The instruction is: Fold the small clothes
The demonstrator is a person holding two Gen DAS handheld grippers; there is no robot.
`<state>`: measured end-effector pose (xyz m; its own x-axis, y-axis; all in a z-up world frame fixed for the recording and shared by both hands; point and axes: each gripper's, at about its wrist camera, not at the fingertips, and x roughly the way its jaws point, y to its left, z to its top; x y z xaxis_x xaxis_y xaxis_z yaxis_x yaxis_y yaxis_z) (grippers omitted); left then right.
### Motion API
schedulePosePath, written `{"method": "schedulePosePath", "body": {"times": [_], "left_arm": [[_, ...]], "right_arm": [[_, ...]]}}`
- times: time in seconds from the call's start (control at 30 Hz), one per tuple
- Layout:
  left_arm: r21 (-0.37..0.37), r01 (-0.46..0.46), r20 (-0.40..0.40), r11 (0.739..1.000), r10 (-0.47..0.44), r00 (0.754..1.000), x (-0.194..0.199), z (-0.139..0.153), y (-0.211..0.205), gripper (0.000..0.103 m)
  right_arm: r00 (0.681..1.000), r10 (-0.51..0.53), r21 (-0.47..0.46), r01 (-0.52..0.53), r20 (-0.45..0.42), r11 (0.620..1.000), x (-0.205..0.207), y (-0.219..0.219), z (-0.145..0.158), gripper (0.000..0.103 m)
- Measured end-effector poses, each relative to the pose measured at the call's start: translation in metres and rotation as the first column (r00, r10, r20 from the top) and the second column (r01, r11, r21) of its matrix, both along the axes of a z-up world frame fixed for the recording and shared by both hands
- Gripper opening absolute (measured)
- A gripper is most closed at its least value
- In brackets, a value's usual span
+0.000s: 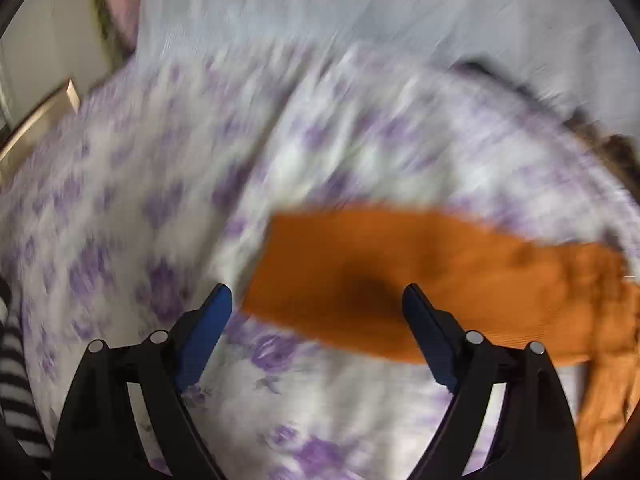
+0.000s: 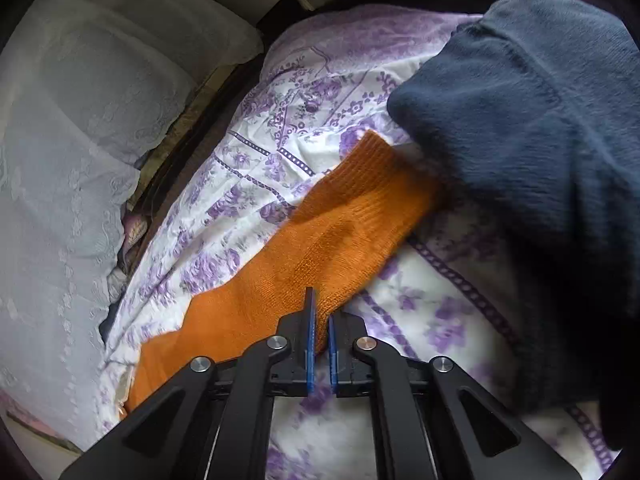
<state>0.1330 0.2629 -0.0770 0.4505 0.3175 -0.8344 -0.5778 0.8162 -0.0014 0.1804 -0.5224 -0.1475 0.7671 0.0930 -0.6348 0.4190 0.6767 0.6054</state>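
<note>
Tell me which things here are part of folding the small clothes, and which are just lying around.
Part of the job:
- orange sock, pinched at its edge by the shut right gripper
- left gripper, open above the sock

Lying about:
- floral bedsheet
- white lace pillow
- striped cloth
- dark blue sleeve

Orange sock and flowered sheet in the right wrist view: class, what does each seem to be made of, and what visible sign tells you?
Orange sock: seems a knitted yarn, matte; fine ribbed rows show, tightest at the cuff. The fibre cannot be told.
Flowered sheet: looks like thin woven cloth, smooth and matte, with a printed purple pattern and soft creases.
</note>
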Motion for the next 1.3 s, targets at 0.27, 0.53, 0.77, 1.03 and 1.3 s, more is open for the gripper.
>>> {"method": "schedulePosePath", "body": {"times": [0.27, 0.53, 0.77, 1.03, 1.3], "left_arm": [[-0.133, 0.054, 0.205, 0.990, -0.026, 0.978, -0.027, 0.040, -0.005, 0.090], [-0.067, 0.287, 0.099, 0.956, -0.280, 0.955, 0.066, 0.041, -0.136, 0.094], [-0.010, 0.282, 0.025, 0.959, -0.282, 0.959, 0.089, -0.011, -0.143, 0.098], [-0.008, 0.228, 0.139, 0.974, -0.225, 0.965, 0.057, 0.020, -0.116, 0.098], [0.012, 0.052, 0.015, 0.999, -0.052, 0.999, 0.060, -0.002, -0.063, 0.099]], "right_arm": [[0.997, 0.012, -0.227, 0.006, 0.078, 0.974, -0.023, 0.040, 0.048, 0.016], [0.902, 0.430, -0.188, -0.427, -0.023, 0.885, 0.086, 0.174, 0.049, 0.020], [0.948, 0.317, 0.097, -0.317, 0.024, 0.943, 0.091, 0.104, 0.002, 0.000], [0.999, -0.023, -0.020, 0.024, 0.039, 1.000, 0.027, 0.019, 0.029, 0.025], [1.000, -0.017, 0.017, 0.017, -0.011, 1.000, 0.014, 0.013, 0.005, 0.018]]}}
